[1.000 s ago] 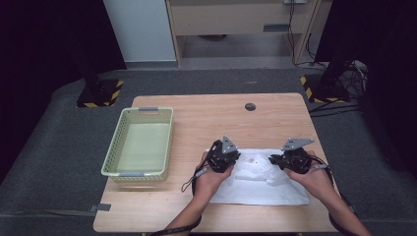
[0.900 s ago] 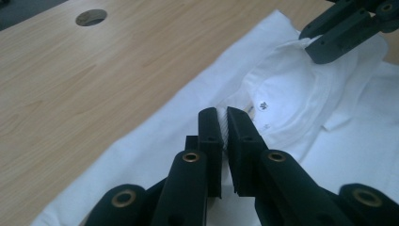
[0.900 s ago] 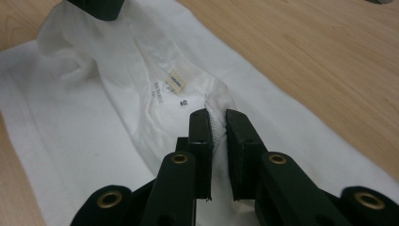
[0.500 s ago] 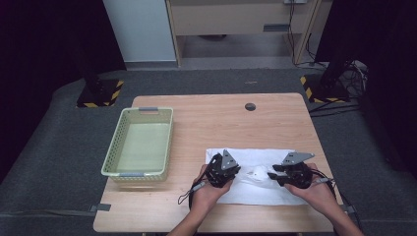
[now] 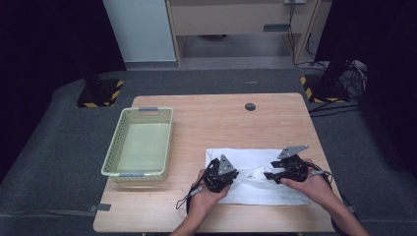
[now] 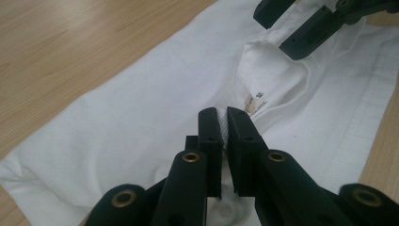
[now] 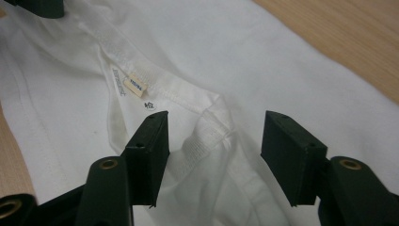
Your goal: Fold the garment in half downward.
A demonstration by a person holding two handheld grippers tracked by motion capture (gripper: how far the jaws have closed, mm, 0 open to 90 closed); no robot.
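Mid-fold on white shirt (image 5: 255, 169) near bench's (image 5: 221, 123) front right corner: left gripper (image 6: 224, 123) clamped on collar, right gripper (image 7: 214, 141) just opening over loose fabric; next, likely fresh pinch needed.

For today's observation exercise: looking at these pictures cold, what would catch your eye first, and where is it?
A white garment lies spread on the near right part of the wooden table, its collar label showing. The left gripper pinches its fabric, while the right gripper, whose jaws have just been opening, stands with the collar's edge between them. A pale green basket sits at the left.
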